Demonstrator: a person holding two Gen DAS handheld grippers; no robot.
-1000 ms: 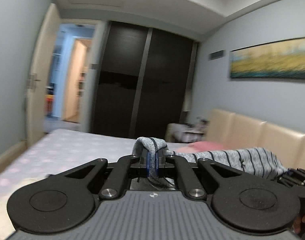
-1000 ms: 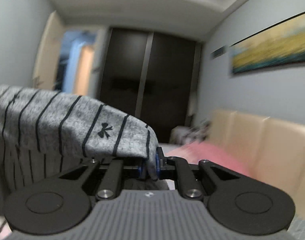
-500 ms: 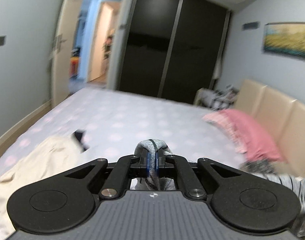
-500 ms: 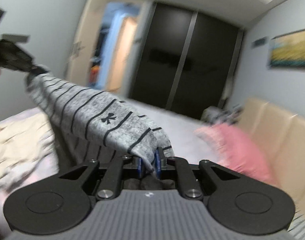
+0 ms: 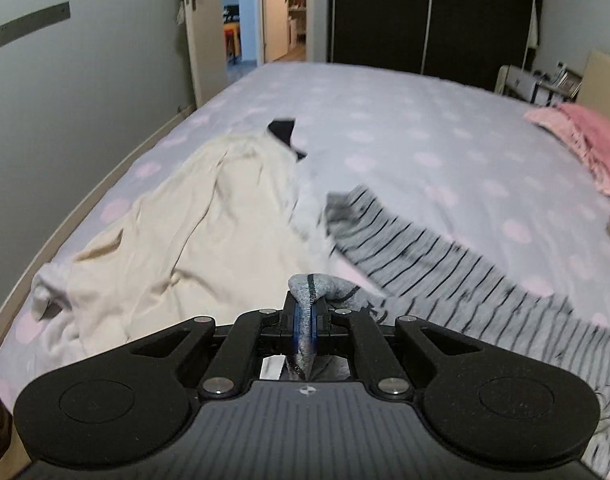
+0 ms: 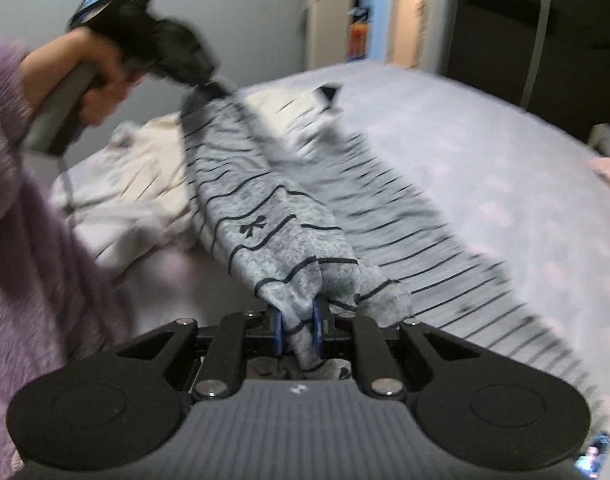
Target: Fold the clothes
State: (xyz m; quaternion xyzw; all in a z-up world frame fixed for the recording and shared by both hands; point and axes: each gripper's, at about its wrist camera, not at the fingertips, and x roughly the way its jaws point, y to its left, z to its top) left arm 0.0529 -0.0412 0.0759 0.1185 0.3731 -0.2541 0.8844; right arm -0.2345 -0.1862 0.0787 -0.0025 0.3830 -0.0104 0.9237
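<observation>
Left wrist view: the left gripper (image 5: 303,316) has its jaws pinching a bunched edge of the grey striped top (image 5: 433,264), whose body trails away toward the bed's (image 5: 405,120) right side, one part draping near the cream garment (image 5: 193,232) heaped along the left edge. Right wrist view: the right gripper (image 6: 298,328) pinches another gathered edge of the same top, and the cloth runs up to the other gripper, gripped in the person's left hand (image 6: 93,76). It looks a light, soft, floppy knit, sagging between holds, so hems and shoulder seams seem the surest places to take it.
</observation>
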